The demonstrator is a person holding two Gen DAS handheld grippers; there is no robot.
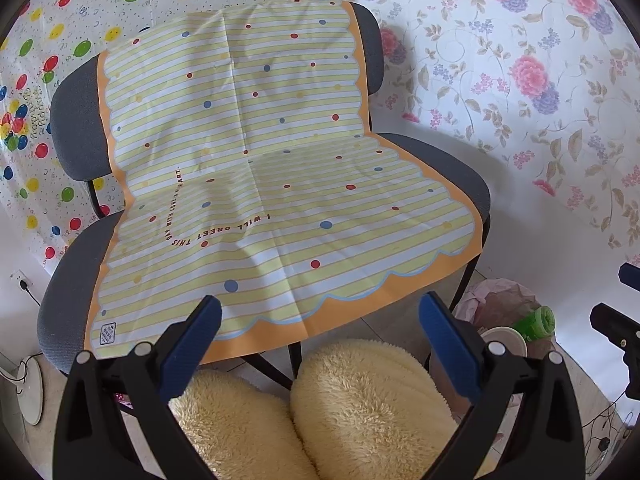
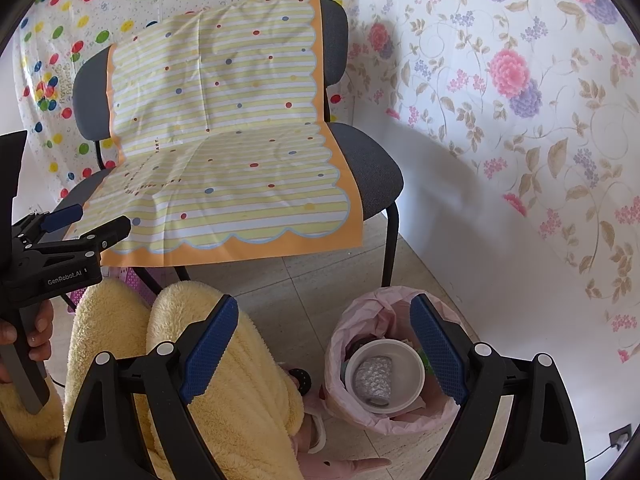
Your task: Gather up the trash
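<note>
Up front in the left wrist view, the left gripper (image 1: 320, 316) is hanging with its blue-padded jaws spread wide and nothing between them, pointing over the front edge of a grey upholstered chair (image 1: 448, 164). Draped over the chair's seat and backrest is a yellow-striped dotted sheet (image 1: 260, 160) with an orange scalloped border. Below the jaws, the person's knees in fluffy yellow trousers (image 1: 352, 400) are filling the lower frame. At the lower right, a pink-lined trash bin (image 1: 500, 300) is sitting on the tiled floor beside the chair leg, with a green bottle (image 1: 536, 322) and the rim of a white bowl (image 1: 505, 340) showing in it; the right gripper (image 1: 616, 332) is poking in from the right edge. Turning to the right wrist view, the right gripper (image 2: 322, 344) is also released, its jaws wide apart and empty, hovering above the bin (image 2: 352, 320). Inside the bin, the white bowl (image 2: 404, 368) is lying with a silvery crumpled cylinder (image 2: 374, 380) resting in it. At the left edge, the left gripper (image 2: 96, 220) is being held by the person's hand (image 2: 38, 328) near the sheet's (image 2: 224, 120) front corner.
</note>
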